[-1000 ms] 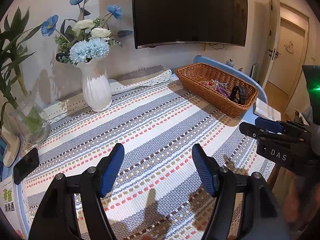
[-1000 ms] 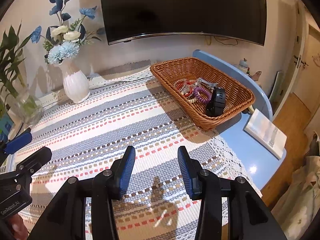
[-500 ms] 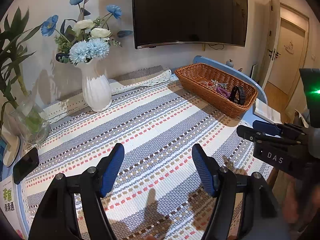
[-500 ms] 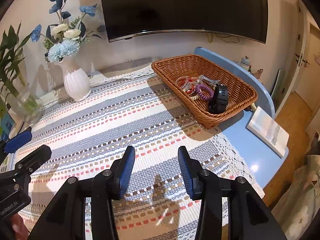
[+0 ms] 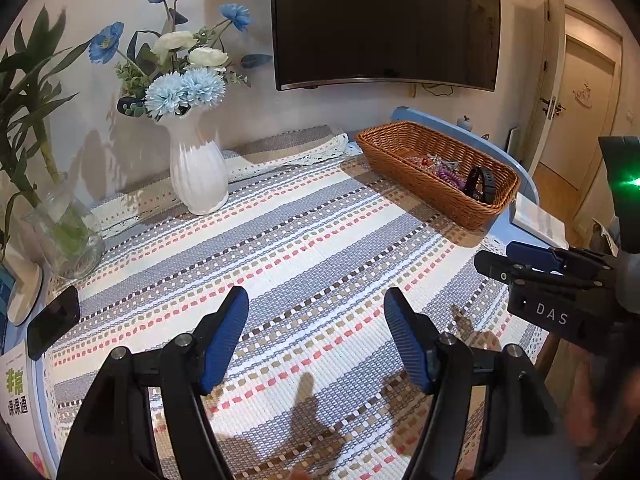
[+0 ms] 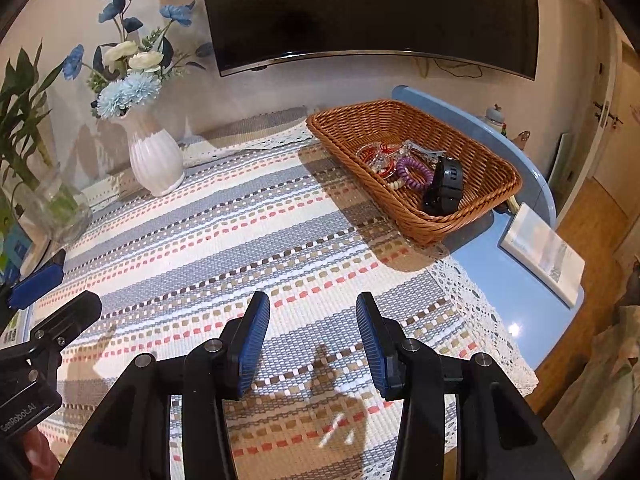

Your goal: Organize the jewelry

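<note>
Both empty: my left hand-held gripper (image 5: pixel 316 334) gapes wide, right hand-held gripper (image 6: pixel 313 336) half-spread, over the striped bench (image 6: pixel 280 240). Jewelry (image 6: pixel 394 164) in wicker basket (image 6: pixel 472 152), 1 o'clock.

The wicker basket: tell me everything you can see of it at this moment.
The wicker basket is a shallow, rectangular tray of brown woven cane with sloping walls. It sits flat at the table's far right, partly on the striped cloth, partly on bare blue tabletop. Inside lie red bracelets, a purple spiral band and a black watch. Neither gripper touches it.
</note>
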Demonstrator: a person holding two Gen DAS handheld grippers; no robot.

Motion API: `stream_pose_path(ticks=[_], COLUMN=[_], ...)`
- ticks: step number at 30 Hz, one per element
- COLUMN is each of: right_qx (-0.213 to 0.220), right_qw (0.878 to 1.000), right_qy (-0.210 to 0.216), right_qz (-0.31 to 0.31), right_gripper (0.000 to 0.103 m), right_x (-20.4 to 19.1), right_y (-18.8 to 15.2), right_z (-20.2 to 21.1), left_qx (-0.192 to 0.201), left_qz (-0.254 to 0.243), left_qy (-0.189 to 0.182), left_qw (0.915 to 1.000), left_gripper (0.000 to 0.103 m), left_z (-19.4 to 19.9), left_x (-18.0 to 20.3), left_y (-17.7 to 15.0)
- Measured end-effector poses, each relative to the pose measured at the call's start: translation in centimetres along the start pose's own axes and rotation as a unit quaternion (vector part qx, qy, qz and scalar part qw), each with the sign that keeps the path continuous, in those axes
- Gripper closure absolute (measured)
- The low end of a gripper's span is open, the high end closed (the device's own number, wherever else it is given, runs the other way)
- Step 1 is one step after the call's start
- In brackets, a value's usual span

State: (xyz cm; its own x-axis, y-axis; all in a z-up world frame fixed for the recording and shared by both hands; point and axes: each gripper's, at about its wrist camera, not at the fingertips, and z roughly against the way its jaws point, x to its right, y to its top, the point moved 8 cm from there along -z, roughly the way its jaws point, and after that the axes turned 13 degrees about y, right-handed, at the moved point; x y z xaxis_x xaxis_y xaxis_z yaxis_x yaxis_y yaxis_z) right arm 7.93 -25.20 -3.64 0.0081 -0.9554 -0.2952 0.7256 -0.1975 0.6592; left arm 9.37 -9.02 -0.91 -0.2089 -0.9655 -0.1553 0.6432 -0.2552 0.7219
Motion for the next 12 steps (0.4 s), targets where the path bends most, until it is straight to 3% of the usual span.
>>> stream_pose_path(ticks=[12], right_qx=[-0.004], right_qw=[1.000], right_qy=[0.001], right_qz=[0.004], right_gripper=[0.057], right_x=[-0.16], right_y=[-0.31], right_z=[-0.22], left_qx=[0.018], left_qz=[-0.002], left_qy=[0.023], left_qw=[0.9996], left_gripper=[0.031], left_z=[0.17], left_x=[-0.30], left_y=[0.13])
